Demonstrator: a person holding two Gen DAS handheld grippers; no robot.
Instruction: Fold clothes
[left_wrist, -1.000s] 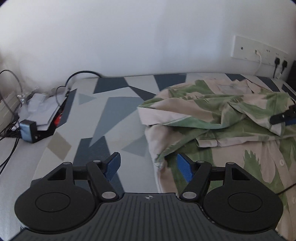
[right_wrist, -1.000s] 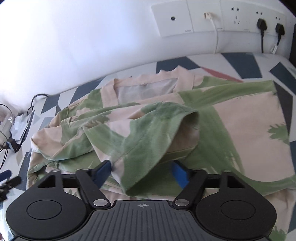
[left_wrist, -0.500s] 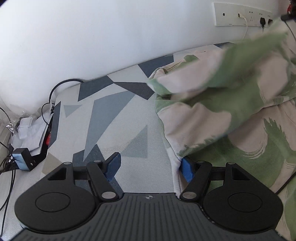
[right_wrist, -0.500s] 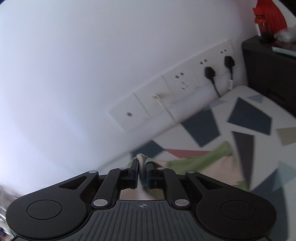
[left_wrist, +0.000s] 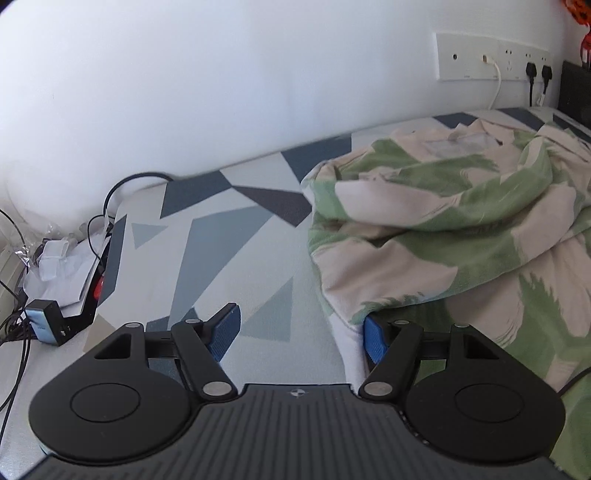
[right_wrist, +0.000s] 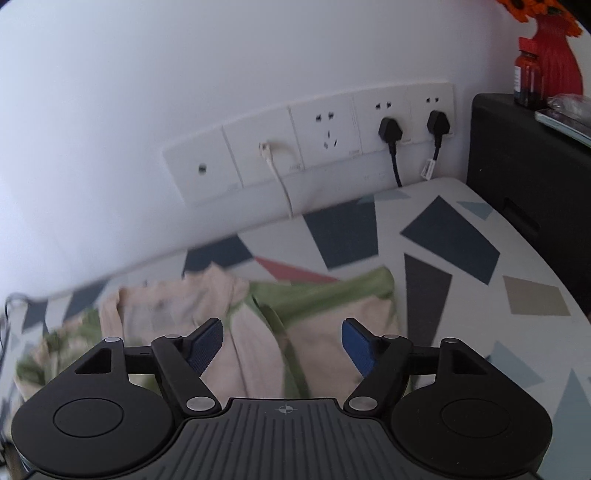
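- Shirt (left_wrist: 436, 236) lies rumpled on the patterned bed (left_wrist: 229, 251), below the wall sockets (right_wrist: 310, 147).
- Left tongs (left_wrist: 301, 332) spread, empty; right tongs (right_wrist: 282, 345) opening, nothing pinched.
- Risk: bunched folds could set crooked if creased now.
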